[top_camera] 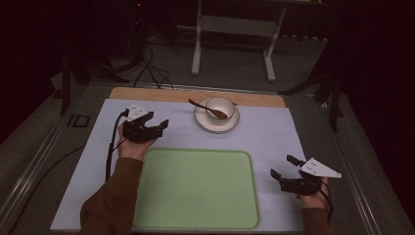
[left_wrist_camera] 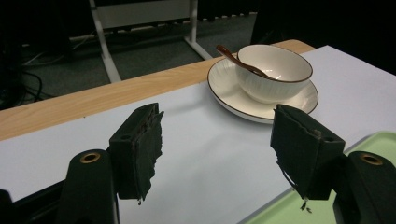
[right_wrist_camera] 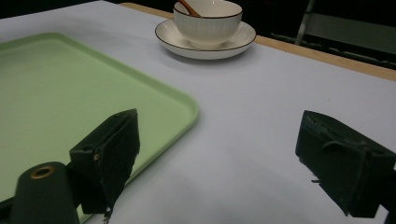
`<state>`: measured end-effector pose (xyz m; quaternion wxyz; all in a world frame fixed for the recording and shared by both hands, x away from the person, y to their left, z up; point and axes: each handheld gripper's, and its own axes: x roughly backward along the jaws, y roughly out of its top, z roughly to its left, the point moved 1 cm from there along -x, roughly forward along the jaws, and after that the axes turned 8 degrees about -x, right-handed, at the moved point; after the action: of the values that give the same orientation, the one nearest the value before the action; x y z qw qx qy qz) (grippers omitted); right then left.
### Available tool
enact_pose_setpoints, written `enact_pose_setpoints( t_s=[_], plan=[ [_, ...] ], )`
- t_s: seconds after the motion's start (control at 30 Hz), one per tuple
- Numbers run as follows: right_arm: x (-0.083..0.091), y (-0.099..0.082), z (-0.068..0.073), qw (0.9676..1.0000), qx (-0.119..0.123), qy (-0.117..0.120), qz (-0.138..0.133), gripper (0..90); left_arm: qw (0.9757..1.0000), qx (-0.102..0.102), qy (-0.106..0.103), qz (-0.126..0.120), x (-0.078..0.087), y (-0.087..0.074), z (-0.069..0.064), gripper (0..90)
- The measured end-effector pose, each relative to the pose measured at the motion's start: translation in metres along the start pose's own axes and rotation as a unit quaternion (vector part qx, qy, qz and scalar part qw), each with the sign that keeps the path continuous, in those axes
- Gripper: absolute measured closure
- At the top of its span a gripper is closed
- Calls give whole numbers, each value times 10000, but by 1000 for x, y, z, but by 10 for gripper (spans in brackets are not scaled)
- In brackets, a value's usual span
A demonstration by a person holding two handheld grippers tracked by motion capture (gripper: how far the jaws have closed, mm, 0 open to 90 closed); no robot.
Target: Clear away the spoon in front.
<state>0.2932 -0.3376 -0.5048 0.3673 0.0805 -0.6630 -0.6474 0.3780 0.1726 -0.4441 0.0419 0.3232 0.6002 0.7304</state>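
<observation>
Now the left gripper, jaws spread and empty, is nearing the fragile ceramic bowl on its saucer; the saucer's rim looks the safest hold.

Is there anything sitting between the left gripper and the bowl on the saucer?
Nothing visible. The left gripper has its jaws open and empty, and bare white table cover runs from them to the saucer holding the bowl with its spoon. The green tray lies off to the side, nearer the person.

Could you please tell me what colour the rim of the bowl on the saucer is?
The cream ribbed ceramic bowl has a thin dark brown rim, clearest in the left gripper view.
</observation>
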Motion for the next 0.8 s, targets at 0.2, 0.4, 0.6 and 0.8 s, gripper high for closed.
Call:
enact_pose_setpoints(
  t_s=[0.2, 0.4, 0.6, 0.8],
  plan=[
    [0, 0, 0, 10000, -7, -3, 4, 134, 10000, 42, -22, -45, -5, 4, 3, 334],
    [0, 0, 0, 10000, -9, 2, -10, 134, 10000, 30, -41, -40, -12, 7, 4, 334],
    [0, 0, 0, 10000, -6, 5, 0, 134, 10000, 19, -89, -13, -23, 11, 3, 333],
    [0, 0, 0, 10000, -13, 13, -9, 134, 9999, -50, -133, 41, -34, 16, 2, 334]
  ],
)
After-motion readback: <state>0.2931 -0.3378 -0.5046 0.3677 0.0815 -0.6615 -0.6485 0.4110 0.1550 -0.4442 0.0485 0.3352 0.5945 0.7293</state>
